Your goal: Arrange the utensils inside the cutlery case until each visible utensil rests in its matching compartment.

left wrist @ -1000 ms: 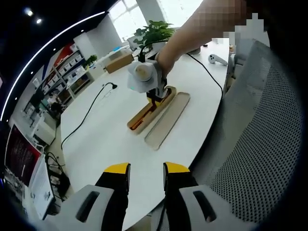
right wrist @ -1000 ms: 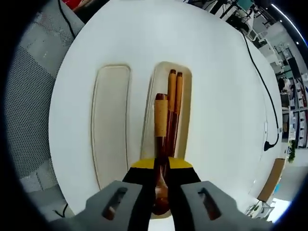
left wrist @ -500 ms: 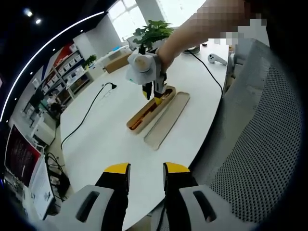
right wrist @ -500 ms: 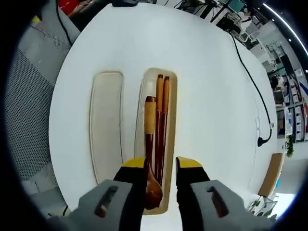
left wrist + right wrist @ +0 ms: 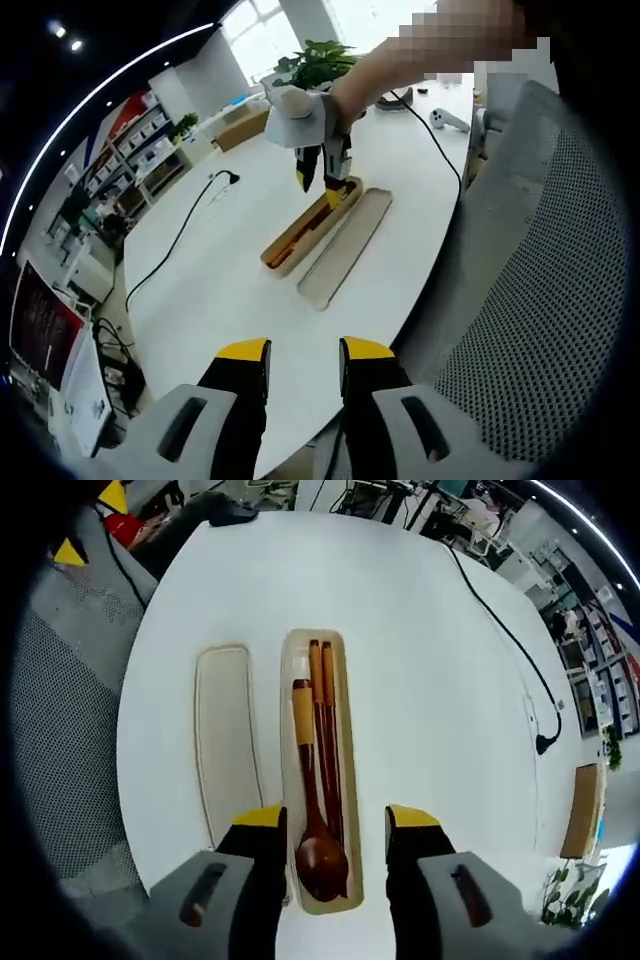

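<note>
Wooden spoon now lies freed beside the chopsticks in the cutlery case, the right gripper lifted wide open and empty, suggesting placement is done.

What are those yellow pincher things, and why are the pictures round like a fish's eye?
A person holds a grabbing tool in each hand, and each tool carries a round-lens camera. In the left gripper view, the left gripper waits open and empty, looking across the white table at the other tool. In the right gripper view, the right gripper hangs open above the cutlery case. Inside lie a wooden spoon and chopsticks. The case's lid lies beside it. Nothing is held.
</note>
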Tool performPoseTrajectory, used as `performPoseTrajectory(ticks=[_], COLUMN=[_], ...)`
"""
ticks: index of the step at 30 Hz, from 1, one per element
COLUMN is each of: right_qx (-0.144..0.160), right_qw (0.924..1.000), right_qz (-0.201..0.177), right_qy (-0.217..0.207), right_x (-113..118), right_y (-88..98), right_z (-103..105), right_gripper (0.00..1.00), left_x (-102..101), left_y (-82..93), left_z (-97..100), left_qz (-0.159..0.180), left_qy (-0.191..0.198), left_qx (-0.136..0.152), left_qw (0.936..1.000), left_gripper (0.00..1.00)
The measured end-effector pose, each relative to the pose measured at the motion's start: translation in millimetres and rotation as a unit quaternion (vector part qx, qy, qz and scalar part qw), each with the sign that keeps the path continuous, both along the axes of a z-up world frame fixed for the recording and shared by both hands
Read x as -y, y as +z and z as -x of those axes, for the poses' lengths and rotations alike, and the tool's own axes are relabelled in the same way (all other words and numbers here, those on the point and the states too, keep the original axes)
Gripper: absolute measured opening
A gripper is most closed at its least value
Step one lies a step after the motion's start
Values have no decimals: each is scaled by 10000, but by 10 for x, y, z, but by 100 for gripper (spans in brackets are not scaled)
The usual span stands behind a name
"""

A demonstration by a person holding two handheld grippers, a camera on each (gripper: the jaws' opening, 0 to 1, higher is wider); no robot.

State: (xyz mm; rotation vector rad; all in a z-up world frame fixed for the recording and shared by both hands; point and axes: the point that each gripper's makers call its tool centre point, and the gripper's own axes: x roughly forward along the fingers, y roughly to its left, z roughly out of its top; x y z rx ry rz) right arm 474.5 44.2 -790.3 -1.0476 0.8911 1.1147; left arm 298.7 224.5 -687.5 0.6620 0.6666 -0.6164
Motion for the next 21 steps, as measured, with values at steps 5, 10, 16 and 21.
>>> performPoseTrajectory(ticks=[5,10,16,21], right_qx=[-109,-235,-380,-440], right_qw=[9997,9984,9960,9936], right_qz=[-95,-217,-391,-507], right_qy=[-203,-472,-714,-909], right_x=[117,244,368,485], right_y=[-17,-40,-81,-90], right_z=[43,84,185,255], right_gripper=[44,48,53,55], left_x=[-4,-11,-9,-2], left_y=[-3,1,1,-2], left_z=[3,0,-1,3], left_qz=[-23,-29,-24,-30], left_qy=[6,22,14,-10], left_qx=[1,17,22,12], left_qw=[10000,10000,10000,10000], left_gripper=[28,28,28,28])
